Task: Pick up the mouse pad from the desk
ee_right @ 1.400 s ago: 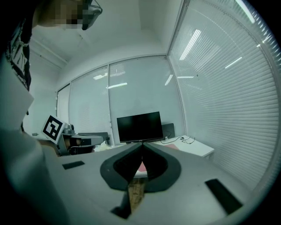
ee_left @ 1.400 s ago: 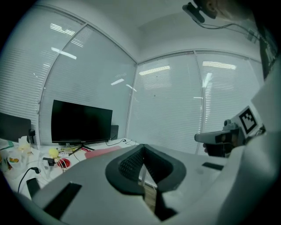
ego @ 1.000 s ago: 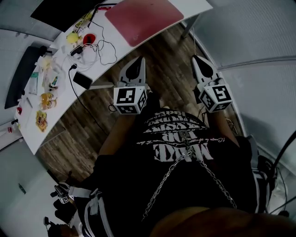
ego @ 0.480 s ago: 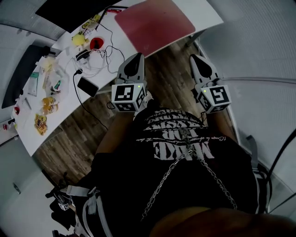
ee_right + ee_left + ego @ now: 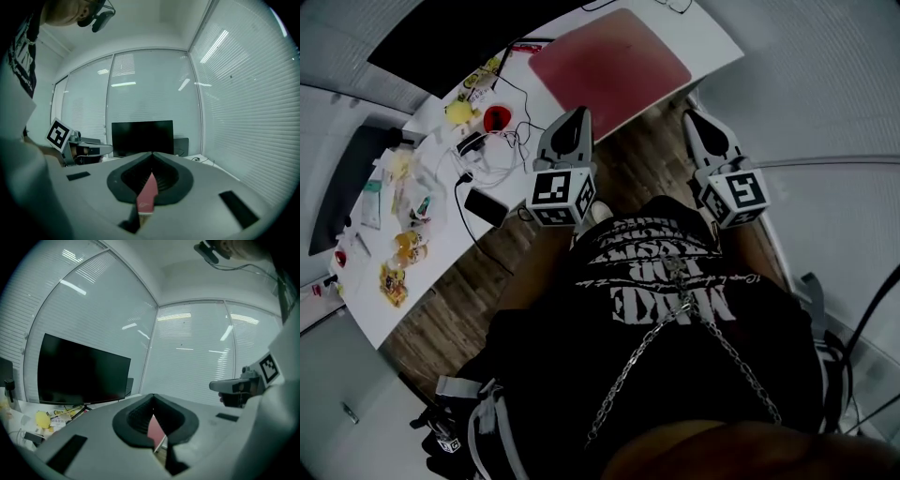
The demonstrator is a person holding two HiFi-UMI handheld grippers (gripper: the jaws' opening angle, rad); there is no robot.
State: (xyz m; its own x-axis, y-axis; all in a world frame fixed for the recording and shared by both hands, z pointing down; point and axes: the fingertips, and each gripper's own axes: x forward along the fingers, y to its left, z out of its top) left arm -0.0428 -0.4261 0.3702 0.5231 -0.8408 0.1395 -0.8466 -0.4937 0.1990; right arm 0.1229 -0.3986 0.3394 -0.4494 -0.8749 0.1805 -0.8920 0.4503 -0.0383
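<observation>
The red mouse pad [image 5: 609,67] lies flat at the right end of the white desk [image 5: 712,42], near its front edge. Both grippers are held side by side just short of that edge, pointing at the desk. My left gripper [image 5: 577,114] is shut and empty, its tip over the desk edge left of the pad. My right gripper [image 5: 695,119] is shut and empty, at the desk's right corner. Each gripper view shows a strip of the pad [image 5: 155,430] [image 5: 147,194] through the slit below the closed jaws.
A black monitor [image 5: 441,37] stands at the back of the desk. Left of the pad lie tangled cables [image 5: 492,150], a red object [image 5: 496,118], a yellow object [image 5: 461,111], a black phone [image 5: 485,205] and snack packets [image 5: 403,248]. Wood floor [image 5: 469,281] lies below; blinds cover the windows.
Both grippers have moved forward to the desk, staying shut. The pad and desk edge now sit closer to their tips.
</observation>
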